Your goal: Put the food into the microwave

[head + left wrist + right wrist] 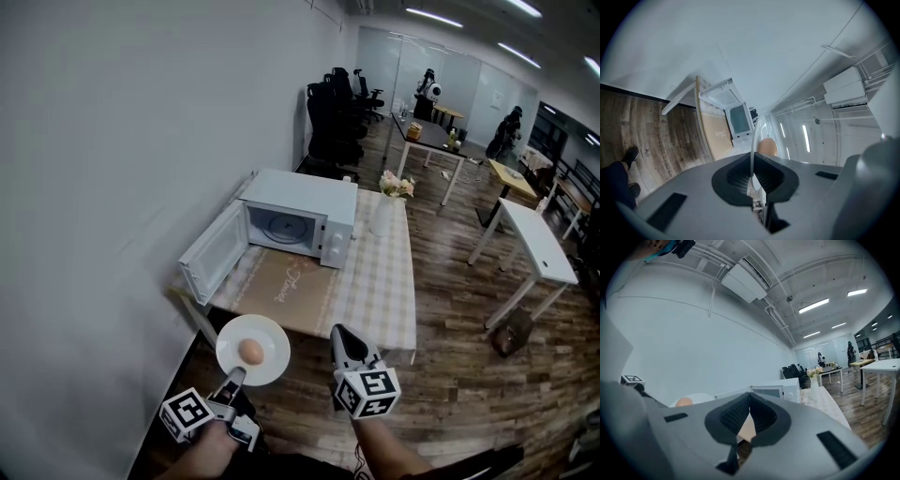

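The left hand-held gripper is clamped on the rim of a white plate carrying a brown egg, held in the air just short of the desk. The right hand-held gripper hovers beside it, jaws together with nothing between them. On the desk's checked cloth stands a white microwave, its door swung open. The pale cursive script on the brown mat in front of it cannot be read.

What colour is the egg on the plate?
Light brown: the oval egg on the round white plate, best in the head view.
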`<state>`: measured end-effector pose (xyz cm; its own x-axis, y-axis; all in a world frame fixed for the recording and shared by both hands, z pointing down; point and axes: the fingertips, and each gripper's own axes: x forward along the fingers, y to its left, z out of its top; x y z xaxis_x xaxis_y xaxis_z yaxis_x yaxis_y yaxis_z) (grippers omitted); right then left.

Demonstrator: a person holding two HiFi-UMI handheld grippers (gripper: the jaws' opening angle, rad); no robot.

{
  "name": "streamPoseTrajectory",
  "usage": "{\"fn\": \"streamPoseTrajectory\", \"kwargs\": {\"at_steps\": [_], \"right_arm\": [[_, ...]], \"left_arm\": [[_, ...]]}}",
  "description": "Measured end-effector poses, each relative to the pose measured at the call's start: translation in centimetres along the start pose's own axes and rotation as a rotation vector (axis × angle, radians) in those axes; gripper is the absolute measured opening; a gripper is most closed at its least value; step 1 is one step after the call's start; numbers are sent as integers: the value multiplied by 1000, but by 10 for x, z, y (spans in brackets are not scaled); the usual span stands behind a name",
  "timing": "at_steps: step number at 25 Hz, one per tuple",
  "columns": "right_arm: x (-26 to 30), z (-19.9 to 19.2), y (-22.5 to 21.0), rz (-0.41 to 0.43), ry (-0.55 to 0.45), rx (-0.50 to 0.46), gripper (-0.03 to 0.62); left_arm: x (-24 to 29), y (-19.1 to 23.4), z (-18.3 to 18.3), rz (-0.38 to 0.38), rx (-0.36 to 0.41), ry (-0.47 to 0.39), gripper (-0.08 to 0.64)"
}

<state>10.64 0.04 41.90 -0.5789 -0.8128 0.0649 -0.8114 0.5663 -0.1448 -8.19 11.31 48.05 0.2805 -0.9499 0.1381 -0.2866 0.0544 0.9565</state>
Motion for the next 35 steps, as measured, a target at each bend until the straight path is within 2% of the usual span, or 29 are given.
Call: {"fn": "streamPoseTrajectory", "kwargs": {"at_steps": [9, 16, 28, 35], "right_arm": [[52, 5, -1, -39, 8, -2, 9], [81, 9, -3, -81, 26, -9, 9], [117, 21, -1, -174, 15, -27, 8], [130, 15, 10, -201, 24, -26, 9]], "left_arm": [[41, 9, 40, 5, -18, 58, 17], [77, -3, 64, -47, -13, 110, 17], [103, 10, 111, -74, -28, 169, 17], [110, 21, 128, -96, -38, 203, 17]]}}
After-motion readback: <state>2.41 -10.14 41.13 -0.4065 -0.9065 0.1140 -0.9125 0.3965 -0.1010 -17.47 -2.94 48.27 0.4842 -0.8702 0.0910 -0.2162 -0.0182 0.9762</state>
